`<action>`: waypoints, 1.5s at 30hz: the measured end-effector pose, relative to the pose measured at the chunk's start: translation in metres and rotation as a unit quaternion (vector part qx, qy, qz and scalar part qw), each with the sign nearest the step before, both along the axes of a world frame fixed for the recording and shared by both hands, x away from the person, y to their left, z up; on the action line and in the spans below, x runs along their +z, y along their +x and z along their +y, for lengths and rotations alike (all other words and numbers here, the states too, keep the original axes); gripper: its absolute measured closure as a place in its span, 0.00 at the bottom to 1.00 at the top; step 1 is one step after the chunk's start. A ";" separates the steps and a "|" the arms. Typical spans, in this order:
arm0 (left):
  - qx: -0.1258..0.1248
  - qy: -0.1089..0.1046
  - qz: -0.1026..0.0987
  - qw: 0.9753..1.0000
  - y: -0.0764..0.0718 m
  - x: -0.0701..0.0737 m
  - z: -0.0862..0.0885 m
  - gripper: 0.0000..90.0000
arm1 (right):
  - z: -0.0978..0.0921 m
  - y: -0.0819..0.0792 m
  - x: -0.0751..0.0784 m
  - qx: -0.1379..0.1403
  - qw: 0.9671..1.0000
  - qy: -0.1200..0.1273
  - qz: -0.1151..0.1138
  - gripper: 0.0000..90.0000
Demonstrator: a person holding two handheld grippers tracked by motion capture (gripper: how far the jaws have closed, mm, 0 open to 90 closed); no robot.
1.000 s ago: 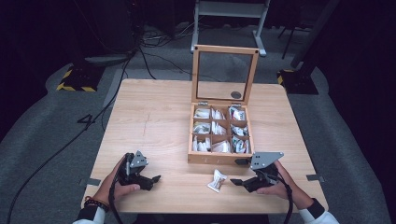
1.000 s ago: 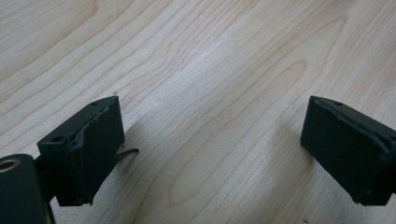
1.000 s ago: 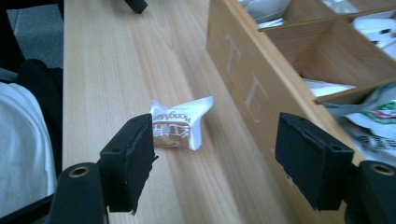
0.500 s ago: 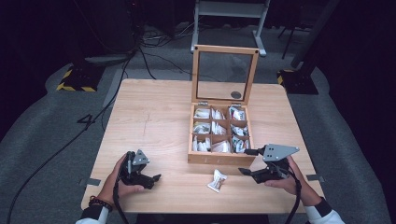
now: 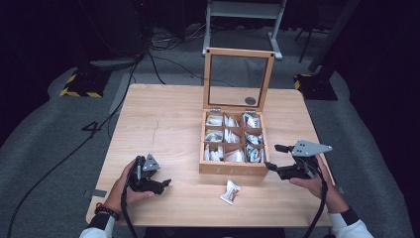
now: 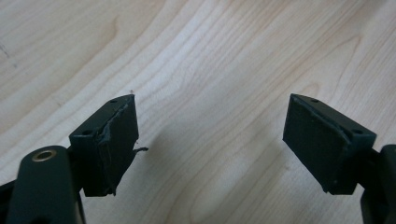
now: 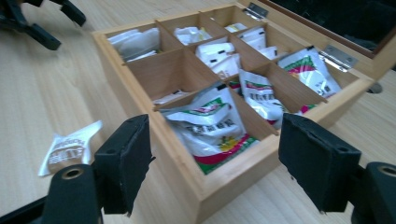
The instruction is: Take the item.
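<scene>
While the table (image 5: 163, 119) carries the open box (image 5: 232, 171) with sachets in its compartments, one loose sachet (image 5: 230, 192) lies flat just in front of the box wall. I judge it light, soft and crinkly, best pinched by a sealed edge. My right gripper (image 7: 215, 163) is spread beside the box's corner, which crowds the reach; my left gripper (image 6: 210, 140) is spread over bare wood.

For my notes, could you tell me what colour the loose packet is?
White with brown print; the packet shows best in the right gripper view.
</scene>
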State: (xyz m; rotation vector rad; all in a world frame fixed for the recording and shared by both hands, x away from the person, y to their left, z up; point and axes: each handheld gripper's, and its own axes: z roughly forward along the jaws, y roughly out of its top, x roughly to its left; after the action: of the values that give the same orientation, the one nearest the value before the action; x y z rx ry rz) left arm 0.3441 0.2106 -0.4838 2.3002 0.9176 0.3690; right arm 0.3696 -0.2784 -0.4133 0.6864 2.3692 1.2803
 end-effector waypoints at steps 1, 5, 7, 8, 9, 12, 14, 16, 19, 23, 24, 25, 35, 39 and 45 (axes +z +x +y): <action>0.001 -0.005 -0.002 1.000 0.003 0.004 -0.001 0.21 | -0.002 0.004 0.000 -0.009 1.000 -0.005 -0.002 0.29; 0.001 -0.005 -0.011 1.000 0.011 0.012 -0.005 0.20 | -0.006 0.011 0.000 -0.020 1.000 -0.002 -0.001 0.29; -0.002 -0.002 -0.013 1.000 0.013 0.014 -0.006 0.20 | -0.008 0.013 0.001 -0.023 1.000 -0.001 -0.002 0.29; -0.007 -0.002 -0.017 1.000 0.016 0.018 -0.008 0.20 | -0.010 0.017 0.004 -0.029 1.000 0.002 -0.002 0.29; -0.008 -0.006 -0.019 1.000 0.018 0.020 -0.009 0.20 | -0.011 0.019 0.005 -0.032 0.999 0.001 -0.003 0.29; -0.010 -0.008 -0.026 1.000 0.025 0.026 -0.013 0.20 | -0.017 0.028 0.010 -0.047 0.999 -0.003 -0.006 0.29; -0.009 -0.010 -0.031 0.999 0.028 0.029 -0.014 0.20 | -0.019 0.030 0.011 -0.050 0.999 -0.004 -0.006 0.29; -0.012 -0.021 -0.034 0.999 0.038 0.036 -0.018 0.20 | -0.022 0.040 0.014 -0.062 0.998 -0.010 -0.005 0.29; -0.012 -0.030 -0.038 0.999 0.046 0.043 -0.022 0.19 | -0.023 0.049 0.015 -0.071 0.997 -0.017 -0.006 0.29; 0.000 -0.051 -0.051 0.997 0.070 0.058 -0.032 0.19 | -0.025 0.069 0.018 -0.089 0.996 -0.009 0.007 0.30; 0.000 -0.051 -0.051 0.997 0.070 0.058 -0.032 0.19 | -0.024 0.073 0.019 -0.092 0.996 -0.009 0.009 0.30; 0.003 -0.055 -0.054 0.997 0.080 0.063 -0.037 0.19 | -0.024 0.077 0.020 -0.095 0.995 -0.010 0.010 0.31; 0.021 -0.087 -0.060 0.994 0.126 0.084 -0.051 0.20 | -0.017 0.115 0.031 -0.117 0.992 0.017 0.032 0.32; 0.038 -0.092 -0.062 0.993 0.145 0.091 -0.057 0.21 | -0.007 0.133 0.039 -0.123 0.992 0.019 0.036 0.33; 0.054 -0.091 -0.054 0.993 0.172 0.089 -0.070 0.22 | 0.009 0.154 0.043 -0.135 0.990 0.006 0.036 0.34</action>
State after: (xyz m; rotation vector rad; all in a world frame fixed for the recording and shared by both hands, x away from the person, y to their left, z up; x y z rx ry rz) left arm 0.5164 0.1405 -0.3946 2.0510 0.9830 0.4334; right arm 0.5235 -0.2692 -0.3699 1.0340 2.2294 1.1709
